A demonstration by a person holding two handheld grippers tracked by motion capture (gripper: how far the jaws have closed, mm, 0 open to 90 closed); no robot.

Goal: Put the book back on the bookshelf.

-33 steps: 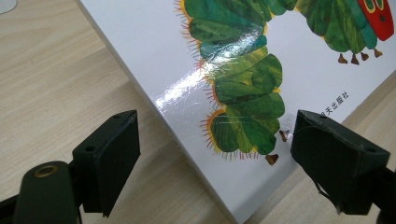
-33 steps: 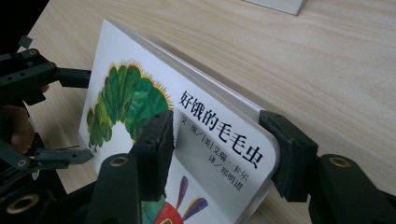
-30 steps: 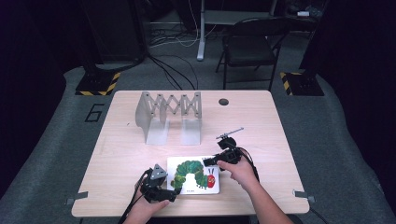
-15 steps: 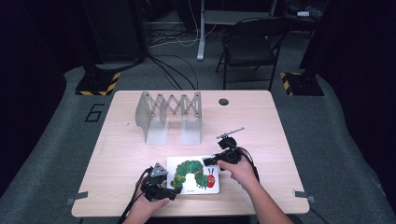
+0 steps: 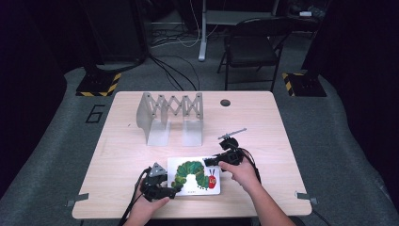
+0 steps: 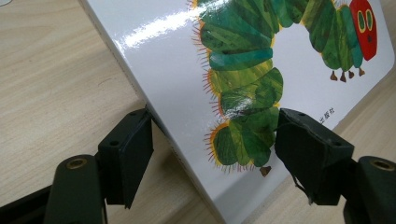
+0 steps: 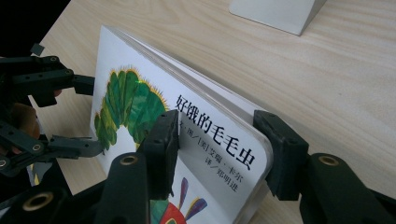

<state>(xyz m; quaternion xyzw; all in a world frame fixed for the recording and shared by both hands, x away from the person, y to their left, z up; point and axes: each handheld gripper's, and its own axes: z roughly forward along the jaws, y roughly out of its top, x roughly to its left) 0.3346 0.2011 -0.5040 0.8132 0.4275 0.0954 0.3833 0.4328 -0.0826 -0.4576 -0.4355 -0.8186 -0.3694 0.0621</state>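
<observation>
A white board book (image 5: 195, 176) with a green caterpillar on its cover lies near the table's front edge. My left gripper (image 5: 171, 192) sits at the book's near left corner. In the left gripper view its jaws (image 6: 215, 135) hold that corner of the book (image 6: 187, 70), one pad against the spine edge and the other on the cover. My right gripper (image 5: 209, 161) is at the far right corner. In the right gripper view it (image 7: 215, 140) is shut across the thickness of the book (image 7: 135, 107), which tilts up off the wood. The left gripper (image 7: 93, 115) appears beyond.
A white accordion-style rack (image 5: 169, 115) stands at mid table behind the book; its foot (image 7: 275, 11) is just past the right gripper. A small metal tool (image 5: 231, 133) lies to the right of the rack. A round hole (image 5: 225, 102) marks the far edge. A folding chair (image 5: 251, 47) stands beyond.
</observation>
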